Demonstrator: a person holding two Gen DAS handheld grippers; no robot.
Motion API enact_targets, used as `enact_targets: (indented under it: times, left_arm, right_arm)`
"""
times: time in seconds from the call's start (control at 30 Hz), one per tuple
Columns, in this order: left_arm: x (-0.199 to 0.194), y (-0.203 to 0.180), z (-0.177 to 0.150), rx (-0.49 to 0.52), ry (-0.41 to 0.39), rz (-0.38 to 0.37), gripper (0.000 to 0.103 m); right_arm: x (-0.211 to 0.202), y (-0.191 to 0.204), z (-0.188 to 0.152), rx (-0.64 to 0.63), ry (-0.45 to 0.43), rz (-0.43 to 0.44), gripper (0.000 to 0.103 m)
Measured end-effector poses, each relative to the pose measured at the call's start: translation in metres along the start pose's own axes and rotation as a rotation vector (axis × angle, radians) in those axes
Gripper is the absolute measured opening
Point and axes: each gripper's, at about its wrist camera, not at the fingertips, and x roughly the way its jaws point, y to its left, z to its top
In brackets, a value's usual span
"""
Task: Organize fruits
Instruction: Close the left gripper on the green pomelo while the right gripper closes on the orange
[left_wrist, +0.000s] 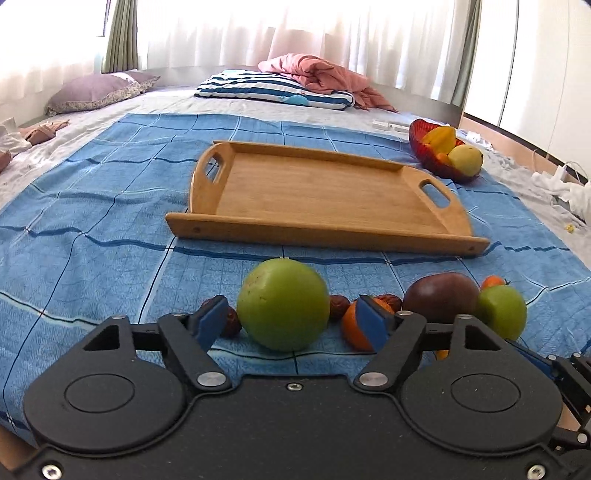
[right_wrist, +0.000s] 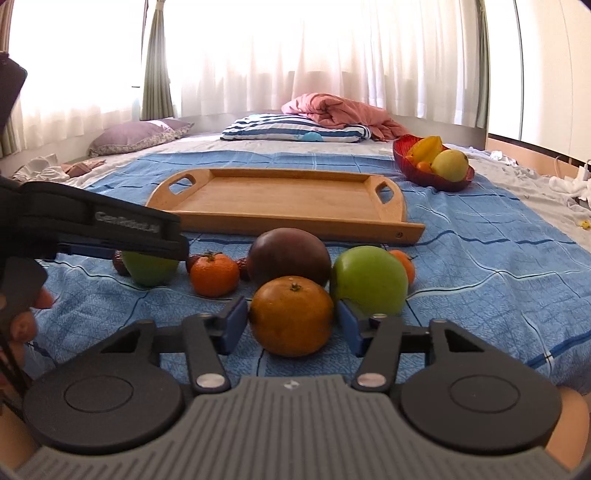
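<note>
Left gripper (left_wrist: 291, 325): jaws either side of a green apple (left_wrist: 283, 303), pads not touching it, nothing gripped. Right gripper (right_wrist: 291, 325): pads flank an orange (right_wrist: 291, 316) very closely; cannot tell if they press. Both fruits rest on the blue cloth (left_wrist: 92, 229) near its front edge. Tray (left_wrist: 317, 192) mid-cloth, bare. Red bowl (left_wrist: 436, 162) at far right corner holds some fruit. Front row also has a dark fruit (right_wrist: 289, 255), second apple (right_wrist: 369, 279), small orange (right_wrist: 214, 274), dates (left_wrist: 339, 306). Sorting looks barely begun; most is left.
</note>
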Motion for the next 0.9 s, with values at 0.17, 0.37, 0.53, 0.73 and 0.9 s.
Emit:
enact_targets:
  times: [0.17, 0.37, 0.53, 0.73, 0.9]
  left_arm:
    - [0.007, 0.000, 0.001, 0.008, 0.002, 0.028, 0.065]
    - [0.016, -0.001, 0.001, 0.030, 0.013, 0.040, 0.057]
    - [0.017, -0.003, 0.000, 0.035, 0.006, 0.043, 0.057]
    - [0.018, 0.000, -0.001, 0.038, -0.002, 0.035, 0.057]
    - [0.015, 0.002, -0.001, 0.024, -0.003, 0.025, 0.057]
  right_arm:
    - [0.002, 0.000, 0.001, -0.010, -0.004, 0.005, 0.059]
    - [0.005, 0.000, 0.001, -0.021, -0.005, 0.008, 0.059]
    - [0.005, 0.003, 0.000, -0.035, -0.011, -0.002, 0.059]
    - [0.004, 0.012, -0.005, -0.090, -0.023, -0.031, 0.059]
    - [0.006, 0.013, -0.003, -0.106, -0.032, -0.032, 0.057]
